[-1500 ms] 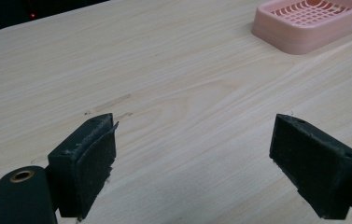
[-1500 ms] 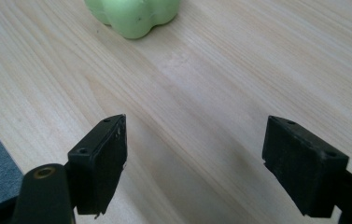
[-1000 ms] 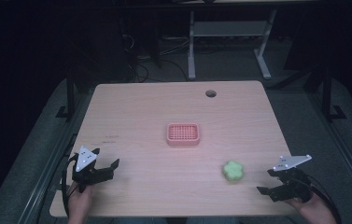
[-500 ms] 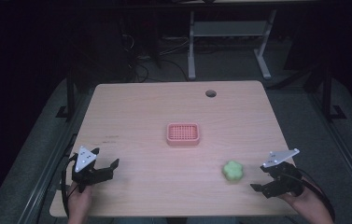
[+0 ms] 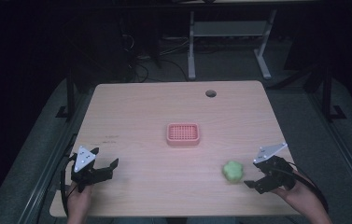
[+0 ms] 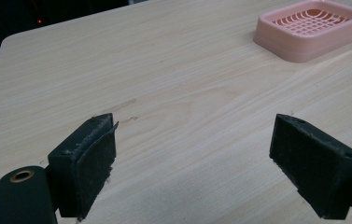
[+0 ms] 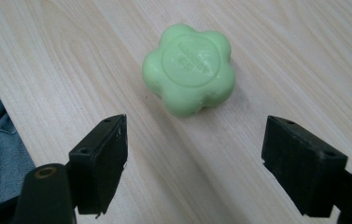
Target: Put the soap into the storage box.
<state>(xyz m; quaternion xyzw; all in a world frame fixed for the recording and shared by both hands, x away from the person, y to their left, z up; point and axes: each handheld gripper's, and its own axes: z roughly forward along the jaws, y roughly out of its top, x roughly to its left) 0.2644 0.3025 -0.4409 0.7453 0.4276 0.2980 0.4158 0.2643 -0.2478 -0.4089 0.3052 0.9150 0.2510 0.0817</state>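
The soap (image 7: 189, 69) is seen in the upper middle of the right gripper view, just ahead of the right gripper (image 7: 194, 163), untouched between its wide-spread jaws. At lower left of the high view, the left gripper (image 5: 102, 167) is held open

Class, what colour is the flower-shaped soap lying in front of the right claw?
The soap is pale green, clearest in the right gripper view.
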